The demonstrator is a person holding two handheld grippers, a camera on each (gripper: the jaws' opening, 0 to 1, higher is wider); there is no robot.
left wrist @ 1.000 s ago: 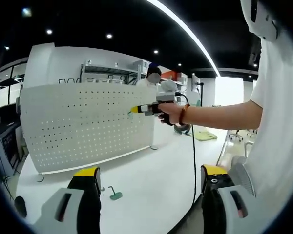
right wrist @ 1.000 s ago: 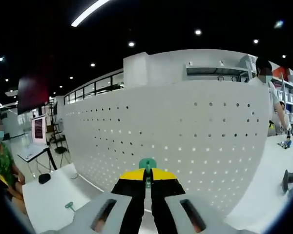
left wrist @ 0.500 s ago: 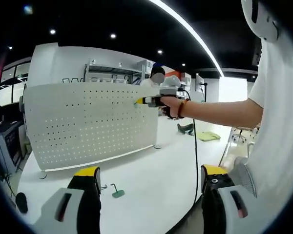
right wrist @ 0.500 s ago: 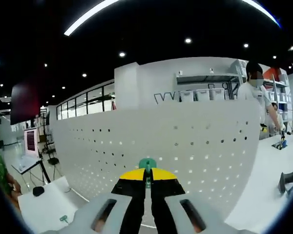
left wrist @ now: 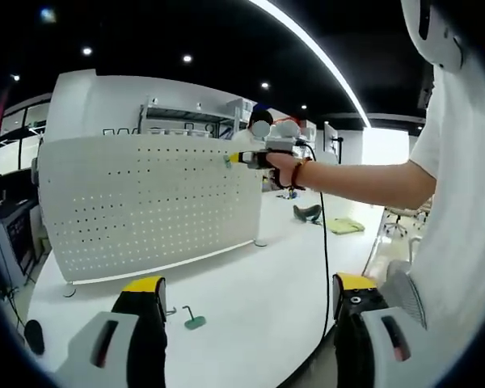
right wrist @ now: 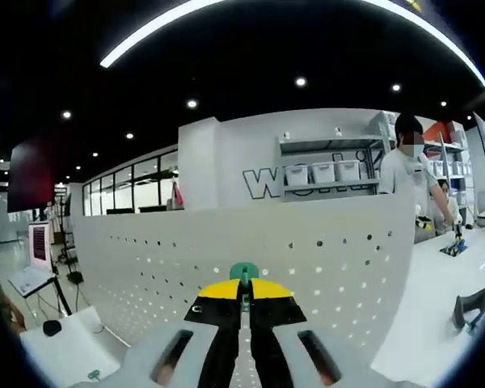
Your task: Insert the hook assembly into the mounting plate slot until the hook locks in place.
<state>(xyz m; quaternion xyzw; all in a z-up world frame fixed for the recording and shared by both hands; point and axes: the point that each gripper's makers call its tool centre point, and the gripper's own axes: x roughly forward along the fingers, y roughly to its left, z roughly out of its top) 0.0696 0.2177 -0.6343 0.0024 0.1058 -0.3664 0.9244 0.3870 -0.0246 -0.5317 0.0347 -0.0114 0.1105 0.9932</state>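
Looking through the left gripper view, the left gripper [left wrist: 246, 303] has its jaws wide apart with nothing between them; a spare green hook [left wrist: 193, 320] lies lower centre on the white table [left wrist: 259, 299], below the perforated white pegboard [left wrist: 145, 202]. The right gripper [left wrist: 236, 158] reaches the board's top right edge.

Over in the right gripper view, the right gripper [right wrist: 244, 301] has its jaws pinched together on a small green hook assembly [right wrist: 244, 271], dead centre against the matte pegboard [right wrist: 323, 259]; the wall lettering upper centre is only partly readable.

The upright white pegboard [left wrist: 149, 202] stands across the far left of the white table [left wrist: 259, 299] and blocks any passage beyond it. The near and right tabletop in front of it lies open, broken by a small green hook [left wrist: 192, 321] lying near the left gripper [left wrist: 246, 303]. A black cable [left wrist: 325, 267] hangs from the outstretched arm, crossing the open right side. In the right gripper view the pegboard [right wrist: 323, 259] fills the way ahead just past the closed tips of the right gripper [right wrist: 244, 291].
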